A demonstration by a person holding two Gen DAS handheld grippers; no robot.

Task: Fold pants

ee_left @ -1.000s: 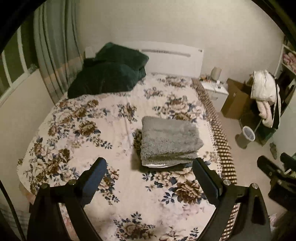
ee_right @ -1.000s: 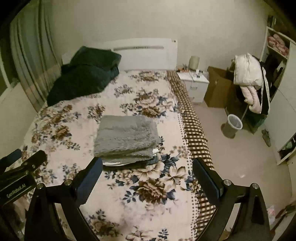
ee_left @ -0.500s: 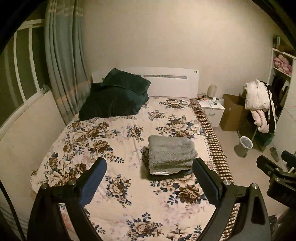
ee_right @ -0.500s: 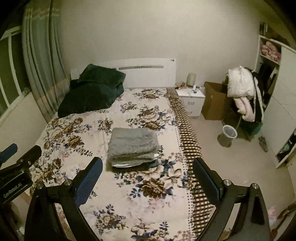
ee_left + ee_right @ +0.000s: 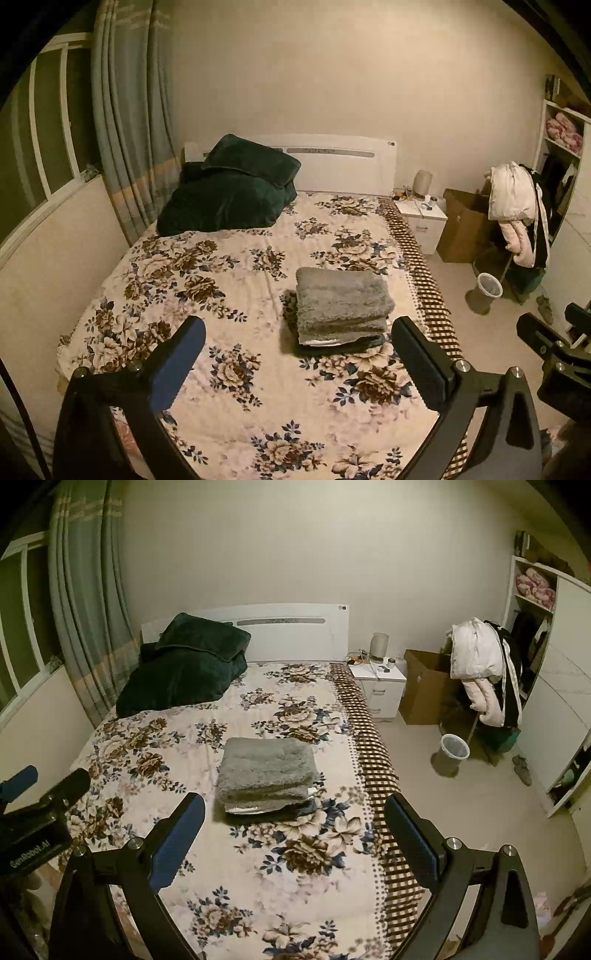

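Note:
A folded stack of clothes with fluffy grey pants (image 5: 341, 301) on top lies on the floral bedspread (image 5: 229, 273), right of the bed's middle. It also shows in the right wrist view (image 5: 267, 771). My left gripper (image 5: 295, 354) is open and empty, held high above the foot of the bed, well back from the stack. My right gripper (image 5: 293, 827) is open and empty too, at about the same height and distance. Each gripper shows at the edge of the other's view.
Dark green pillows (image 5: 229, 192) lie at the headboard. A white nightstand (image 5: 380, 686), a cardboard box (image 5: 424, 690), a clothes rack with coats (image 5: 484, 672), a bin (image 5: 452, 753) and a white wardrobe (image 5: 554, 686) stand right of the bed. Curtain and window are at left.
Both grippers have pulled back and up from the bed, so the stack looks smaller and more of the room shows. Both stayed open and empty.

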